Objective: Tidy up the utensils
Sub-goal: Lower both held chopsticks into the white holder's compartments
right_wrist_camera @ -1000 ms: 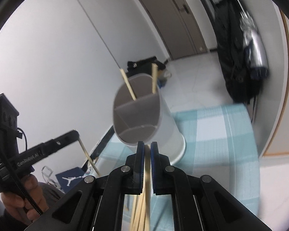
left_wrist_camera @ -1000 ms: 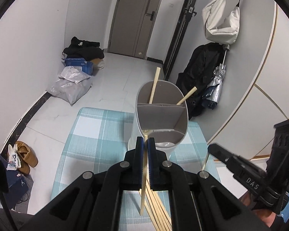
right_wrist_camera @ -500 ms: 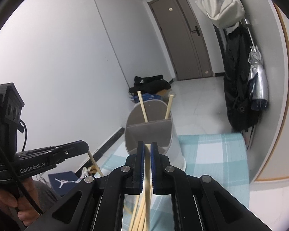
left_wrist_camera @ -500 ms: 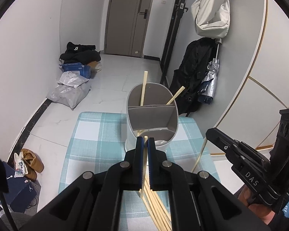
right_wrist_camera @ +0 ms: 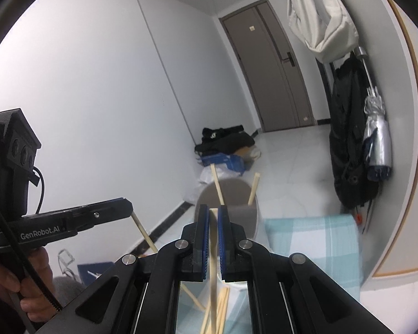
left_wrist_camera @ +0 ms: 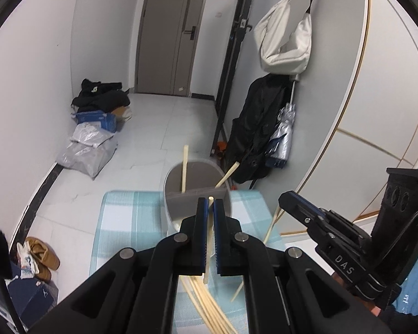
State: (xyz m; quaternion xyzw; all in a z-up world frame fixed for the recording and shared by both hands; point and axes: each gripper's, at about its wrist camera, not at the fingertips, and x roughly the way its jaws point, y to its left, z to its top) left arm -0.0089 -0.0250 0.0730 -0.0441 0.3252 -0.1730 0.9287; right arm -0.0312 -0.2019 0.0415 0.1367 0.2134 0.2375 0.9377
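Two grippers, left gripper (left_wrist_camera: 209, 199) and right gripper (right_wrist_camera: 214, 208), each clench one chopstick (left_wrist_camera: 208, 239) above divided holder (left_wrist_camera: 175, 194); tilted sticks risk missing compartment.

The letters "DAS" are showing in pale print along the black side of the right tongs (left_wrist_camera: 281, 199), seen from the left wrist. "GenRobot.AI" is reading in white on the arm of the left tongs (right_wrist_camera: 129, 208).
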